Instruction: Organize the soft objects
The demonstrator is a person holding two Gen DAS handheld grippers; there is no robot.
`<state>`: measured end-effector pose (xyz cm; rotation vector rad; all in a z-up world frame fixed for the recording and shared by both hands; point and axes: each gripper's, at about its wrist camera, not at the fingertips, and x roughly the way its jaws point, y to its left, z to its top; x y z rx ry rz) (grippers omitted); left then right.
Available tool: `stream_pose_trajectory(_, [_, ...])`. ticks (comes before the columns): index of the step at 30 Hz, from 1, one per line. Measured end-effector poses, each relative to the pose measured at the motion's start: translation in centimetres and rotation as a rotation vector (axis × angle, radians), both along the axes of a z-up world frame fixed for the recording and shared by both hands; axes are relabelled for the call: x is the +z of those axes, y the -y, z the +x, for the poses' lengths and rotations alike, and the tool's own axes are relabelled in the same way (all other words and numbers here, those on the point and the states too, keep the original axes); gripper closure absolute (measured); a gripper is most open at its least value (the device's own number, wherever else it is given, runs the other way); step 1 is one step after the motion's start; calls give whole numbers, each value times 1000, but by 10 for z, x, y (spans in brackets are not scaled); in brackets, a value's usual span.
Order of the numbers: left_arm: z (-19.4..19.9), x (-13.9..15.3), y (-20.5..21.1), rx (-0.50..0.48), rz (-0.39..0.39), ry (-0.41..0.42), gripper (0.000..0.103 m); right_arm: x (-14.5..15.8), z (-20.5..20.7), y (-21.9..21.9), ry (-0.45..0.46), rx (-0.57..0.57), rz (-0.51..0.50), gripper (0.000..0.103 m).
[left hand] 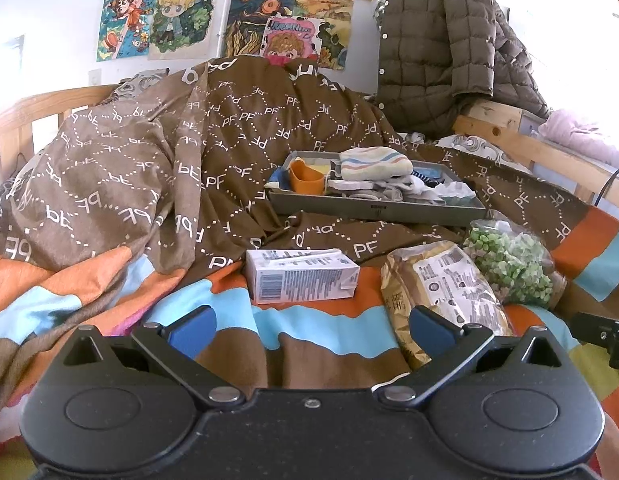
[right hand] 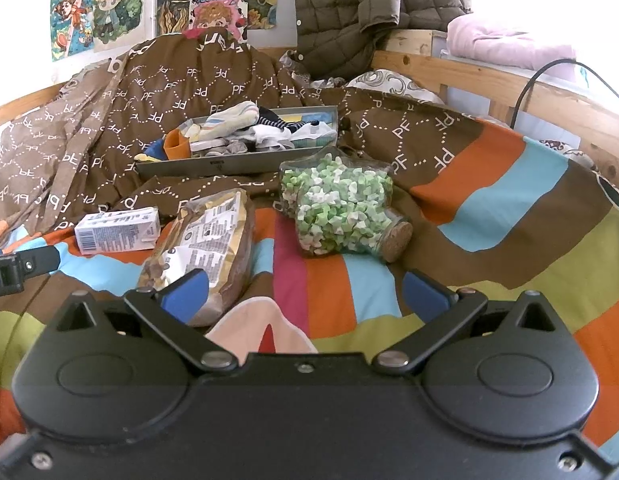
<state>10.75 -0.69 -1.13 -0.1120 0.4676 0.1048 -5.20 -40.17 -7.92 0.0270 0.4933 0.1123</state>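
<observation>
A grey tray (left hand: pixel 373 212) (right hand: pixel 213 166) lies on the brown quilt, piled with socks: a cream striped sock (left hand: pixel 375 162) (right hand: pixel 229 122) on top and an orange item (left hand: pixel 307 178) (right hand: pixel 177 146) at its left end. My left gripper (left hand: pixel 311 328) hangs open over the striped bedcover, short of a white carton (left hand: pixel 301 276), with nothing between its pads. My right gripper (right hand: pixel 305 294) is open too. A pale pink soft piece (right hand: pixel 261 328) lies on the cover just below its jaws, which do not grip it.
A golden food bag (left hand: pixel 441 296) (right hand: pixel 205 244) and a cork-stoppered jar of green and white pieces (left hand: pixel 509 264) (right hand: pixel 337 204) lie between the grippers and the tray. The carton (right hand: pixel 117 230) is left of the bag. A wooden bed rail (right hand: pixel 469 76), an olive jacket (left hand: pixel 437 48) and a black cable (right hand: pixel 525 92) stand behind.
</observation>
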Motion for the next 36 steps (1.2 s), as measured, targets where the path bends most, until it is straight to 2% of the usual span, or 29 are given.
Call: stream_pose_trajectory(36, [-5, -6, 0, 15, -6, -19, 1, -2, 1, 0, 3, 3, -1, 1])
